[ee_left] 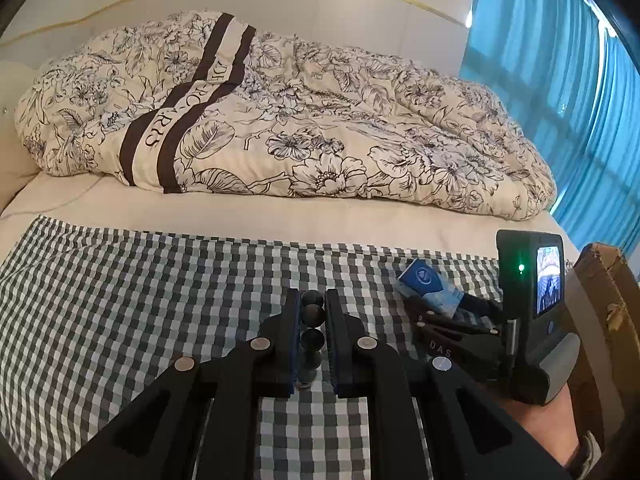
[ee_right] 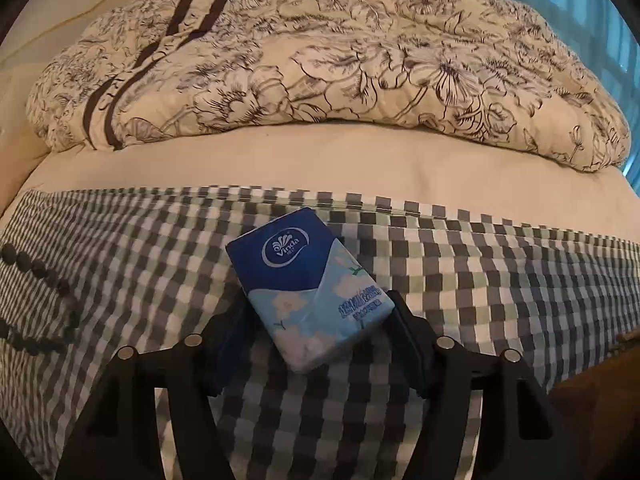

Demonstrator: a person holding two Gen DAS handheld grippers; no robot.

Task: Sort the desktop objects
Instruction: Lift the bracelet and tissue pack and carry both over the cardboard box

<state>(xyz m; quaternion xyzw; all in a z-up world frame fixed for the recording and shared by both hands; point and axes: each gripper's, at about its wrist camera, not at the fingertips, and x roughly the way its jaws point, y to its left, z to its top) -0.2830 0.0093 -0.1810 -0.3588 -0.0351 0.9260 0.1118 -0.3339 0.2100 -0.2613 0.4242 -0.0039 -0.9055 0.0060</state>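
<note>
Checked cloth [ee_left: 120,300], grey, green and white, spread over the near part of a bed; taken here as the landmark. Left gripper [ee_left: 313,320]: over the middle of the checked cloth, its two black fingers drawn close and clamped on a string of dark round beads [ee_left: 312,314], which runs along the gap between the pads; in the right wrist view a further length of the beads lies curved on the cloth at its left edge. Right gripper [ee_right: 316,324]: over the cloth to the right of the left gripper, closed on a blue tissue pack [ee_right: 308,292] marked "Vinda", held by its pale lower half, tilted, the dark blue end pointing away toward the far edge of the cloth; whether the pack touches the cloth cannot be told. Cardboard box [ee_left: 604,304]: brown, at the right edge of the cloth, just beyond the right gripper's body. Floral quilt [ee_left: 280,120]: cream with dark line flowers and brown stripes, heaped behind the cloth. Blue curtain [ee_left: 560,80]: right of the quilt, beyond the bed.
</note>
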